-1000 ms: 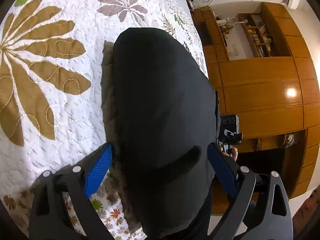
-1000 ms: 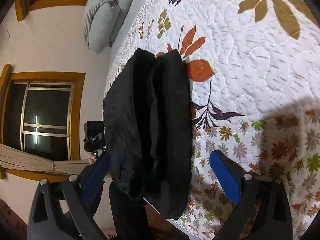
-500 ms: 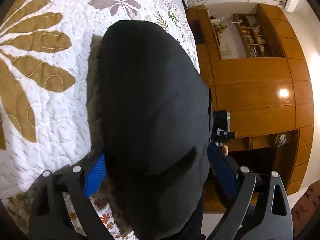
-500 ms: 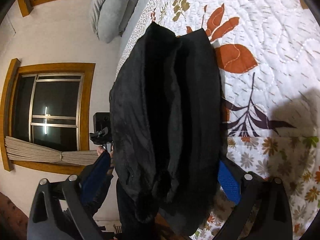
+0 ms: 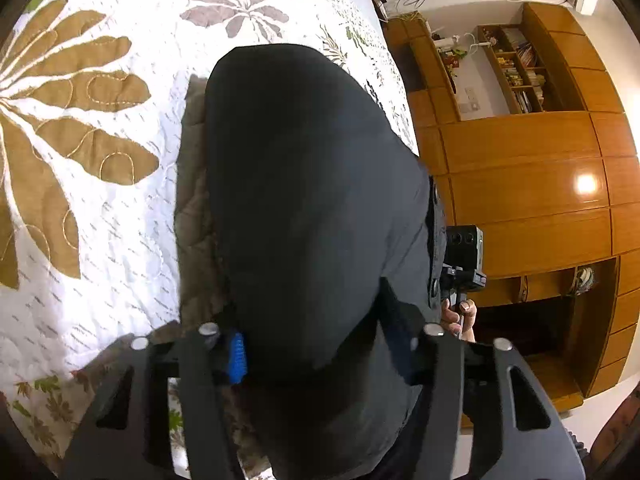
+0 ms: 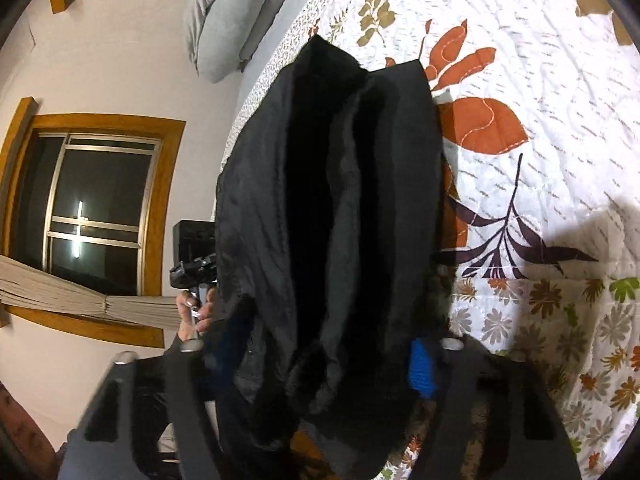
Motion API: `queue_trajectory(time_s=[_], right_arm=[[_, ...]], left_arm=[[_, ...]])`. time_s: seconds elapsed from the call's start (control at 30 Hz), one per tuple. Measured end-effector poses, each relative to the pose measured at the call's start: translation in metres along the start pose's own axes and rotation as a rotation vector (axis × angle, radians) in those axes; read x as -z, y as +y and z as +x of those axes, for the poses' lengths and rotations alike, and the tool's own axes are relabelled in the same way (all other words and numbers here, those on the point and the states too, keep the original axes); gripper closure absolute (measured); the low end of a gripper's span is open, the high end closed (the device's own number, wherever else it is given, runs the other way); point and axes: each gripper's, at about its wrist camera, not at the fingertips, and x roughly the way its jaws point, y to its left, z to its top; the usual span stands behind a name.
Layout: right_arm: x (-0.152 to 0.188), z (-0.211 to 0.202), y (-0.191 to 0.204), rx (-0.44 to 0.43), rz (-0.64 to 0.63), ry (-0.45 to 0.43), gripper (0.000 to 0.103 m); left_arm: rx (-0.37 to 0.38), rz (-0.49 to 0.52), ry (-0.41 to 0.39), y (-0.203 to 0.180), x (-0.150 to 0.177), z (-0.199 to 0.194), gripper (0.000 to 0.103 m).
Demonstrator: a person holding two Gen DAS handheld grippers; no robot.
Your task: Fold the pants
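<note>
The black pants are folded into a thick bundle that lies at the edge of the quilted bed and hangs over it. My left gripper is shut on the near end of the pants; its blue pads press into the cloth. In the right wrist view the pants show their layered open side, and my right gripper is shut on the other end, with a blue pad against the cloth. Each view shows the other gripper's camera beside the bundle.
The floral quilt covers the bed. A wooden wardrobe wall with shelves stands beyond the bed edge. Grey pillows lie at the head of the bed, and a window is in the wall.
Both grippers were open around the pants and have now closed on the bundle. The bundle sits slightly further from the cameras than half a second ago.
</note>
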Motion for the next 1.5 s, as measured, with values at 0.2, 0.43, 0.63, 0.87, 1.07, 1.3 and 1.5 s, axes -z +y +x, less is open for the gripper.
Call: queue_trajectory(time_s=[0.2,0.43,0.63,0.87,1.07,1.3,1.5], right_arm=[[-0.002,-0.003,0.013,-0.001,-0.020,-0.005,0.055],[-0.008,-0.002,0.025,-0.003,-0.044,0.000,0.057],[-0.023,0.009,0.043,-0.013,-0.079,0.010,0.057],[-0.058,0.034,0.064,-0.028,-0.130,0.026,0.057],[-0.105,0.069,0.082,-0.041,-0.157,0.032,0.057],[-0.159,0.110,0.101,-0.042,-0.163,0.026,0.057],[-0.191,0.138,0.084,-0.015,-0.124,0.040,0.057]], left_arm=[[-0.016,0.018,0.002,-0.009,-0.005,-0.005,0.066],[-0.032,0.043,-0.003,-0.014,-0.008,-0.016,0.071],[-0.046,0.057,-0.034,-0.013,-0.015,-0.037,0.071],[-0.104,0.071,-0.069,-0.010,-0.043,-0.069,0.071],[-0.147,0.068,-0.108,-0.002,-0.086,-0.100,0.071],[-0.178,0.037,-0.148,0.020,-0.149,-0.125,0.071],[-0.206,-0.023,-0.136,0.055,-0.176,-0.124,0.071]])
